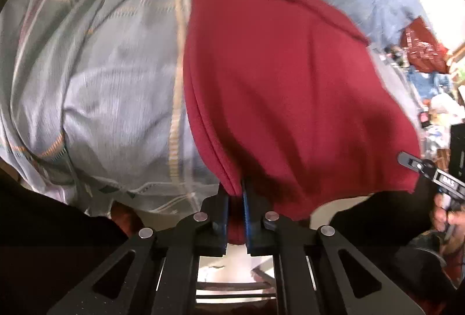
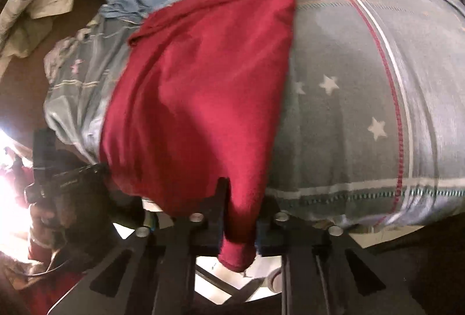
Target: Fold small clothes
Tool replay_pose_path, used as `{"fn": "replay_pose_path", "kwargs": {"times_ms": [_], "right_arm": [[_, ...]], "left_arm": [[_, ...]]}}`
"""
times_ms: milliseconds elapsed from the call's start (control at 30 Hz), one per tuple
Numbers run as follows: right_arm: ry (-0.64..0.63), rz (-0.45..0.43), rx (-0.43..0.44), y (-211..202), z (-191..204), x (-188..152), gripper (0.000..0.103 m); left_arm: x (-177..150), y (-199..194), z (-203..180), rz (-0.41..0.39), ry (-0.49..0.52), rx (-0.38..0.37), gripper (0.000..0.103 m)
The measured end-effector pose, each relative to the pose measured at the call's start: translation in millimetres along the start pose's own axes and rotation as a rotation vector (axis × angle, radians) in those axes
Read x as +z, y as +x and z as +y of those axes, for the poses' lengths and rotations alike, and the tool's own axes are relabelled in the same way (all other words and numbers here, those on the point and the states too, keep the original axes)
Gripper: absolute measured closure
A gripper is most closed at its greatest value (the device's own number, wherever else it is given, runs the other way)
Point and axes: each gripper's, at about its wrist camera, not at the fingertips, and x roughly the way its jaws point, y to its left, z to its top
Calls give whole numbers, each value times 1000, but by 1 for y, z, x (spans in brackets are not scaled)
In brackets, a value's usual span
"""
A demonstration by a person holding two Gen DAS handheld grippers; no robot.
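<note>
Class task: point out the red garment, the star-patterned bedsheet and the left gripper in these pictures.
red garment (image 1: 279, 88): left wrist view, middle of the cloth.
star-patterned bedsheet (image 2: 343, 123): right wrist view, bare grey part.
left gripper (image 1: 236, 216): left wrist view, between fingertips.

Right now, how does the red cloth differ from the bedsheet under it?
The red cloth is plain, the grey bedsheet carries stars and stripes. The cloth is small and pinched at its near edge by the left gripper and right gripper; the bedsheet spreads wide, ungripped.
</note>
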Motion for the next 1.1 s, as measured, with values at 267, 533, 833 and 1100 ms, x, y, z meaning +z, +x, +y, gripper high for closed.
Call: {"fn": "replay_pose_path", "kwargs": {"times_ms": [267,533,833,1100], "right_arm": [[-14,-150,166,-39,12,24,93],[76,-390,242,-72,6,76,94],[102,-446,145,-46,-1,176,94],[181,-424,65,3,-33,259,94]], "left_arm": [[25,-72,-3,-168,9,-104,97],[75,-95,17,-352,-50,-113,97],[152,-50,1,-493,-45,-30,97],[244,25,6,-449,-105,29,97]]}}
